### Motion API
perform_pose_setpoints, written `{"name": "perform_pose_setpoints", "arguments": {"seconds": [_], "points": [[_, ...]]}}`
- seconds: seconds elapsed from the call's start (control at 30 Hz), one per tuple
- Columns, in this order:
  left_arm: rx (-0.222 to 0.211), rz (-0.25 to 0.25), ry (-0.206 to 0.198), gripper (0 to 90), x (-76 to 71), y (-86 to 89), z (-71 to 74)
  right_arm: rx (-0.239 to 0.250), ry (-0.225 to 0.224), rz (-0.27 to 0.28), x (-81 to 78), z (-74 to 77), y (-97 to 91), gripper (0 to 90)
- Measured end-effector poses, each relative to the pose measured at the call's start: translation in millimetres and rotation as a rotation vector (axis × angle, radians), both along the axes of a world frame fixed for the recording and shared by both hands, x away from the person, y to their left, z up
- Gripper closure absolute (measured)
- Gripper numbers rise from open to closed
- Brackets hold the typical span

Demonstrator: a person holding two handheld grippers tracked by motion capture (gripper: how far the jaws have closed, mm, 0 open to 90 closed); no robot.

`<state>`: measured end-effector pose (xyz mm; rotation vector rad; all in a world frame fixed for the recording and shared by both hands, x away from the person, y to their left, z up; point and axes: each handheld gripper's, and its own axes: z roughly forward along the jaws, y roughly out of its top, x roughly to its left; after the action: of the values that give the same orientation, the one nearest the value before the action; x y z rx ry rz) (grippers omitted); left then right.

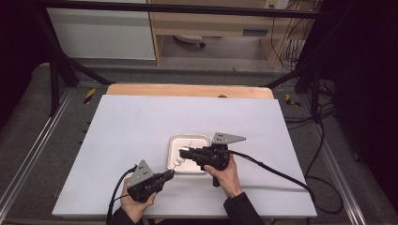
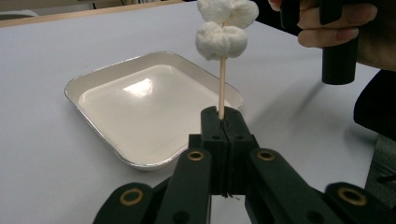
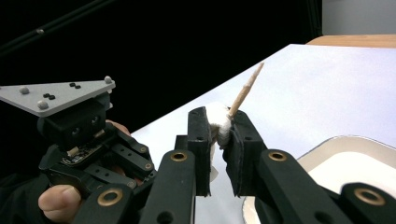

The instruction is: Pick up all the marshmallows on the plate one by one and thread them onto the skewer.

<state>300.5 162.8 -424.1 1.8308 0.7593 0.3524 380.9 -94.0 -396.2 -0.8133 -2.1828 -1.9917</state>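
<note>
I am threading marshmallows onto a skewer [image 2: 222, 84] above the tray [image 2: 93, 84]. My left gripper [image 2: 224, 123] is clamped on its base; my right gripper [image 3: 219, 128] squeezes the top marshmallow [image 3: 218, 120]. Next I should push it down against the lower marshmallow [image 2: 220, 41], then let go.

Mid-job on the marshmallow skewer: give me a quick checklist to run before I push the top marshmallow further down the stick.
1. Left gripper shut on the skewer at its lower end: ok.
2. Right gripper pressing the top marshmallow between its jaws: ok, the pads squeeze it.
3. Skewer tip through the top marshmallow and clear of the jaws: ok.
4. Lower marshmallow seated on the stick beneath it: ok.
5. Tray below the work to catch a drop: ok in the high view, the marshmallows hang over it.
6. Skewer straight, not bending: ok in the left gripper view.
</note>
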Motion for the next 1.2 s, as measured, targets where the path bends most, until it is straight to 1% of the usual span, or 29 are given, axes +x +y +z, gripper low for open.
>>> {"name": "perform_pose_setpoints", "arguments": {"seconds": [0.07, 0.17, 0.27, 0.37, 0.43, 0.5, 0.67, 0.8, 0.87, 1.07, 1.2], "points": [[-0.003, -0.002, -0.003, 88.8, -0.9, 0.3, 0.4, 0.009, 0.001, 0.000, -0.5, 1.1, -0.2, 80.4], [-0.002, -0.003, -0.008, 88.8, -1.3, -0.2, 0.1, 0.001, 0.003, -0.003, -0.4, 2.1, -1.3, 78.0], [0.004, 0.000, -0.021, 88.8, -1.3, -0.3, 0.6, -0.005, 0.004, -0.013, -0.7, 4.0, -2.1, 70.9], [0.010, 0.004, -0.026, 88.8, -0.9, 0.5, 0.3, -0.012, -0.002, -0.029, -0.7, 6.4, -3.6, 64.9], [0.010, 0.006, -0.026, 88.8, -0.9, 0.7, 0.0, -0.013, -0.002, -0.033, -0.6, 8.4, -4.8, 62.3], [0.013, 0.007, -0.027, 88.8, -0.5, 0.8, -0.3, -0.015, -0.013, -0.036, -0.5, 10.3, -6.2, 59.0], [0.014, 0.012, -0.031, 88.8, -0.4, 1.2, -0.4, -0.027, -0.020, -0.045, -1.4, 15.0, -10.5, 54.4], [0.016, 0.018, -0.033, 88.8, -0.3, 1.3, -0.7, -0.034, -0.023, -0.049, -2.3, 16.8, -12.7, 53.3], [0.015, 0.020, -0.031, 88.8, -0.2, 1.8, -0.6, -0.038, -0.018, -0.052, -2.2, 16.6, -13.2, 51.2], [0.013, 0.026, -0.036, 88.8, 0.0, 3.0, -0.1, -0.033, -0.005, -0.059, -1.6, 13.5, -17.5, 49.2], [0.014, 0.029, -0.034, 88.8, 0.3, 3.4, -0.2, -0.047, 0.006, -0.073, -1.9, 10.3, -23.9, 43.3]]}}
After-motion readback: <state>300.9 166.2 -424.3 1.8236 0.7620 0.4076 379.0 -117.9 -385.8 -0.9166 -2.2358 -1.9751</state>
